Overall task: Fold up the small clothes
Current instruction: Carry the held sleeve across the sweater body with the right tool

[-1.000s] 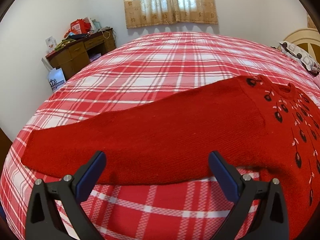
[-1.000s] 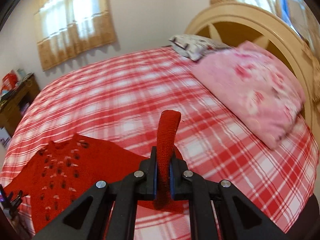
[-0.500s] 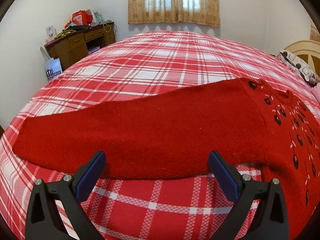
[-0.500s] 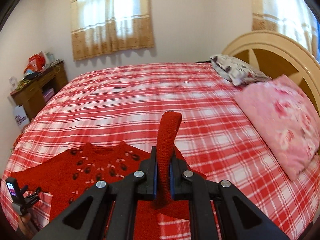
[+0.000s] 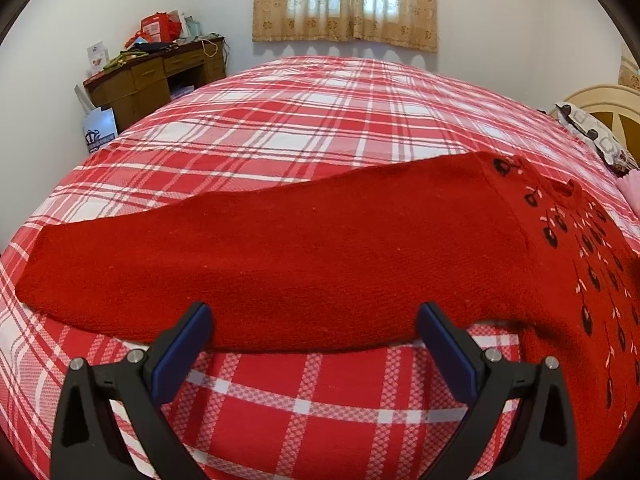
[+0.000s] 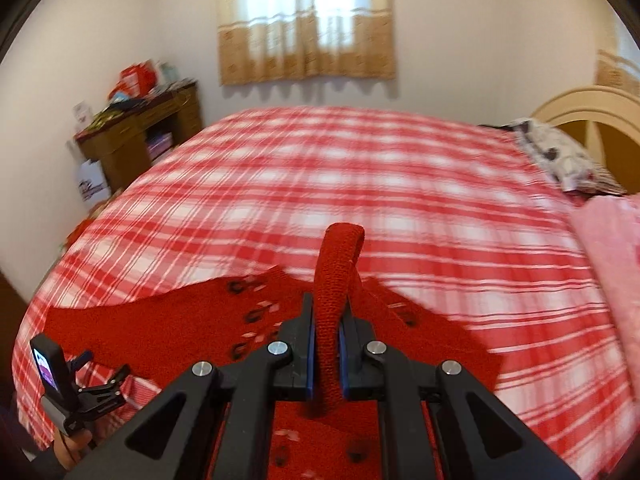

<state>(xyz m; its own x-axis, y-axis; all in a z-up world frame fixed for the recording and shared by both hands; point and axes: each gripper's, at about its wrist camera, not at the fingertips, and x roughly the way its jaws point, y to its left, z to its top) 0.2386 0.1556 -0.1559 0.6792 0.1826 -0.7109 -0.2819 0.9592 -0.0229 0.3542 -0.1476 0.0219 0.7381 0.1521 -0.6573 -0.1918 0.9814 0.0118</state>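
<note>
Sleeve-folding step: the right gripper [image 6: 325, 344] has its jaws clamped on the red sweater [image 5: 320, 264] cuff. The left gripper [image 5: 314, 350] hovers with jaws wide and empty. Next, lay the cuff across the body.

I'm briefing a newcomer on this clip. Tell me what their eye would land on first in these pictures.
First, the red sweater spread on the red-and-white plaid bedspread, one long sleeve stretched towards the bed's left edge. Next, the right gripper shut on a raised strip of that red knit, with the sweater's patterned front below it. The left gripper is open just short of the sleeve, holding nothing.
</note>
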